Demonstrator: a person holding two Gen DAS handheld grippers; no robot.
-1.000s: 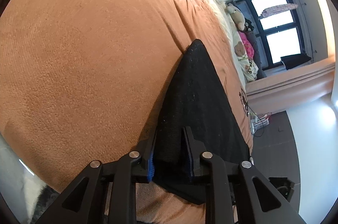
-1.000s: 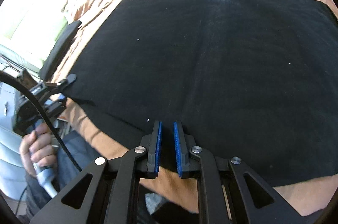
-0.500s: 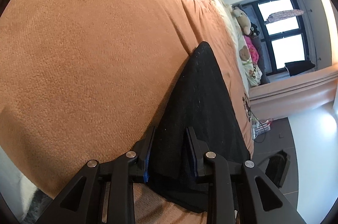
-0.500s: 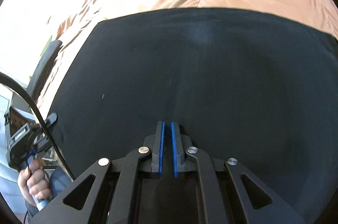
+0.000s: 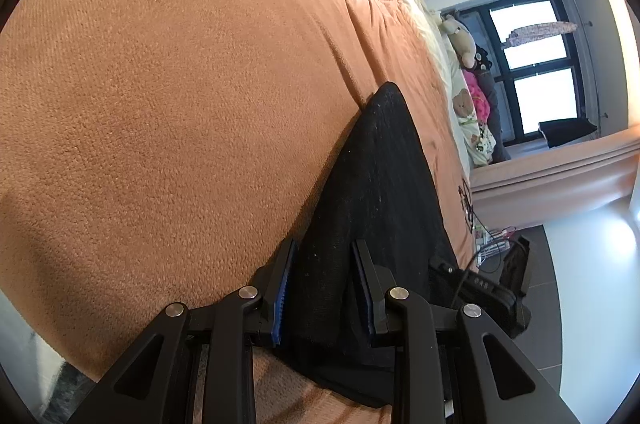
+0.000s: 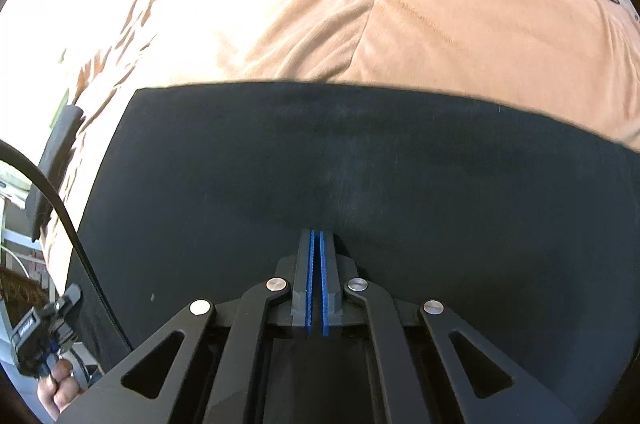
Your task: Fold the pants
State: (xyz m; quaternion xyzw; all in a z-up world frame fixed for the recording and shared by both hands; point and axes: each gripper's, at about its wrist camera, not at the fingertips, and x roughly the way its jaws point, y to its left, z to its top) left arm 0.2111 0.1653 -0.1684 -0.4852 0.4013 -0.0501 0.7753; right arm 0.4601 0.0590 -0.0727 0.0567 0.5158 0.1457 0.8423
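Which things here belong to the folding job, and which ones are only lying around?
Belong to the job:
- black pants
- left tongs, closed on a fold of the pants
- right tongs, shut, empty

Only lying around:
- brown blanket
- stuffed toys
- window

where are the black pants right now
The black pants lie flat on the brown blanket of the bed, filling the lower right wrist view; the left tool grips one corner.
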